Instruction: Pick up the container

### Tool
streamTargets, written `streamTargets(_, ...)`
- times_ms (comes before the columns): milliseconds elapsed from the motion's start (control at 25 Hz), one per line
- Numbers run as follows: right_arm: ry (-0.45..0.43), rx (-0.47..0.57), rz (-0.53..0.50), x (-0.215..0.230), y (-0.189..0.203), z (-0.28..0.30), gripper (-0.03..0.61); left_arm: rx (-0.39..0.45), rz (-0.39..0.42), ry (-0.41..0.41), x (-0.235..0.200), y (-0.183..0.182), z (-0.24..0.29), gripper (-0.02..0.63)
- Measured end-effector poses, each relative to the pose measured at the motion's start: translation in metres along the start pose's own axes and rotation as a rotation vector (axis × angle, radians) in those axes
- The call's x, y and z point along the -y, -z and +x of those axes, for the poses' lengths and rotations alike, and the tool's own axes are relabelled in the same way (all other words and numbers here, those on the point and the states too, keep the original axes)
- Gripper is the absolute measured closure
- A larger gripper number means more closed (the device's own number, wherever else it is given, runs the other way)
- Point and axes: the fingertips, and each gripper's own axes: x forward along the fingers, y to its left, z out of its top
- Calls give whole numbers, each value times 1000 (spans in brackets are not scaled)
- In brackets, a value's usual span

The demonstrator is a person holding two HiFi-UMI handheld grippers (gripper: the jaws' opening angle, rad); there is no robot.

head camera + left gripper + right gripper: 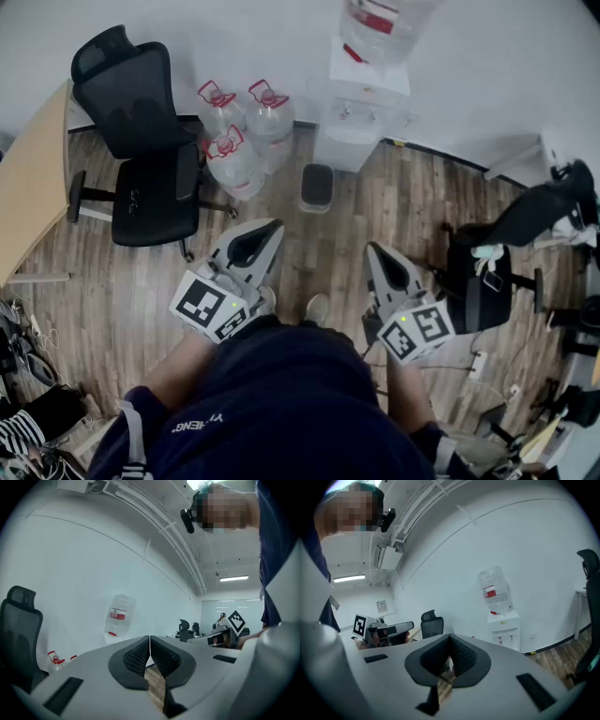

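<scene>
The left gripper (270, 231) and right gripper (375, 251) both have jaws closed on nothing. The container (317, 187) stands on the floor (394, 202) just in front of the water dispenser (361, 117). Best to step closer and open 1 gripper's jaws before lowering over it.

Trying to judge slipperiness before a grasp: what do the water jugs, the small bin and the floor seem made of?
Water jugs: clear plastic, glossy; you can see through them; red caps and handles.
Small bin: probably matte plastic, grey body with a dark top; too small to be sure.
Floor: wood-look planks with visible grain and seams; real wood or laminate is unclear.
</scene>
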Motion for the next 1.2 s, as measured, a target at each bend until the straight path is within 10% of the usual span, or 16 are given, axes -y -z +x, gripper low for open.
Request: streamTargets(1200, -73, -21, 63, 66, 8, -24, 571, -28, -10, -99, 41, 30, 45, 588)
